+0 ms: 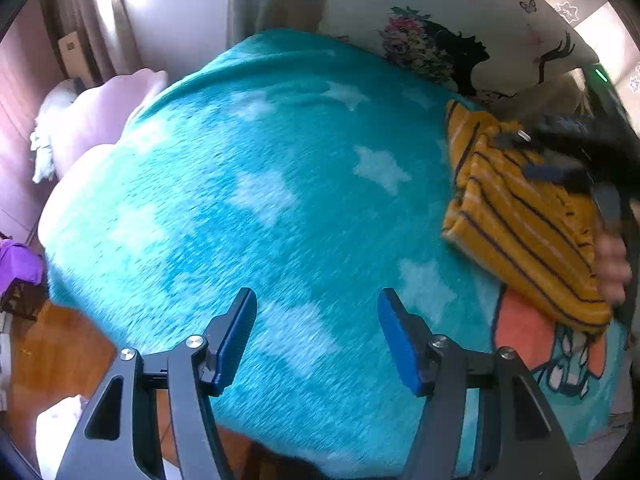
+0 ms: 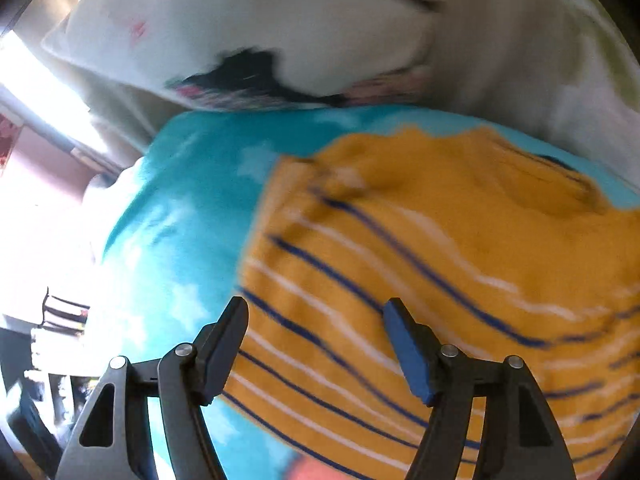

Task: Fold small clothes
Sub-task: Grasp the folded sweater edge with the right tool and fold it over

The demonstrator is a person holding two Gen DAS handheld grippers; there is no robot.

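A bed covered by a turquoise blanket (image 1: 248,184) with pale star shapes fills both views, with a wooden floor (image 1: 52,344) beside it and a white pillow (image 1: 480,12) printed with a dark-haired figure and flowers at its far edge. A folded mustard-yellow striped garment (image 1: 516,216), banded with navy and white lines, lies on the blanket's right side, near the pillow. The left gripper (image 1: 318,332) hangs over bare blanket, well apart from the garment, its jaws spread wide with nothing between them. The right gripper (image 2: 316,344) is tilted down over the garment (image 2: 420,272), its jaws likewise spread wide and holding nothing; whether the tips touch the cloth cannot be told through the blur. In the left wrist view a hand (image 1: 612,268) shows at the garment's right edge.
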